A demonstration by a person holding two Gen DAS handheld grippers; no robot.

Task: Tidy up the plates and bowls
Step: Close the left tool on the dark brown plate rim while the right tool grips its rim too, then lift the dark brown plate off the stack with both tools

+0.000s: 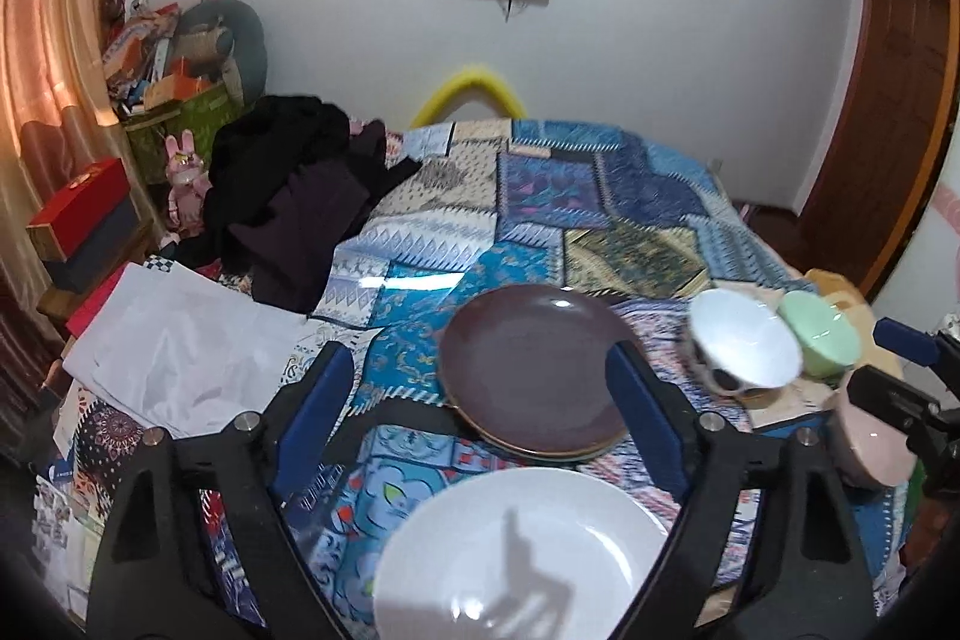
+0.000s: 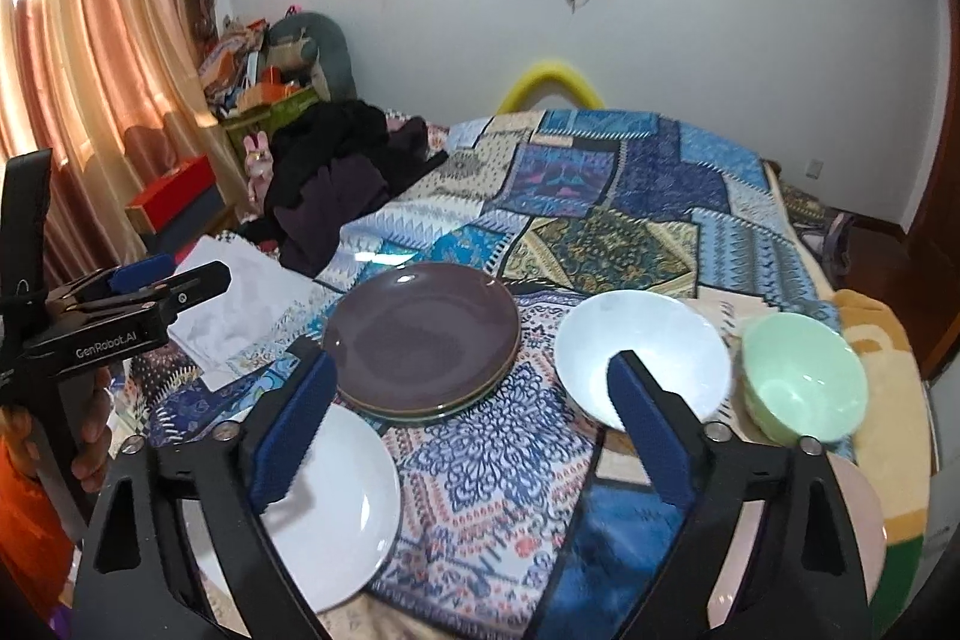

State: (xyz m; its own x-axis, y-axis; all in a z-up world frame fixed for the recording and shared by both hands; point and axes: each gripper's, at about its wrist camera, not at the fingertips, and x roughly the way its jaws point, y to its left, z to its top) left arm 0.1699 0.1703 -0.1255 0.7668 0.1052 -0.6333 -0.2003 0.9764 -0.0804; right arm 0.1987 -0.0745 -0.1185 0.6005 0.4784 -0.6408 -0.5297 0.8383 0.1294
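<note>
Crockery lies spread over the patchwork bedspread in front of you: a glossy dark purple round plate sits on top of a small stack, with a green-rimmed plate's edge showing beneath it. Nearer to you and to the left lies a plain white round plate, apart from the stack. To the right of the stack stands a white bowl, tilted so its inside faces you, and just beside it a pale green bowl; whether the two touch is hard to tell. A pale pink bowl shows at the lower right, partly hidden behind your right tool. Your left gripper hangs with its blue pads spread wide over the white plate and the purple stack, gripping nothing. Your right gripper is likewise spread wide and empty, its right pad in front of the white bowl.
</note>
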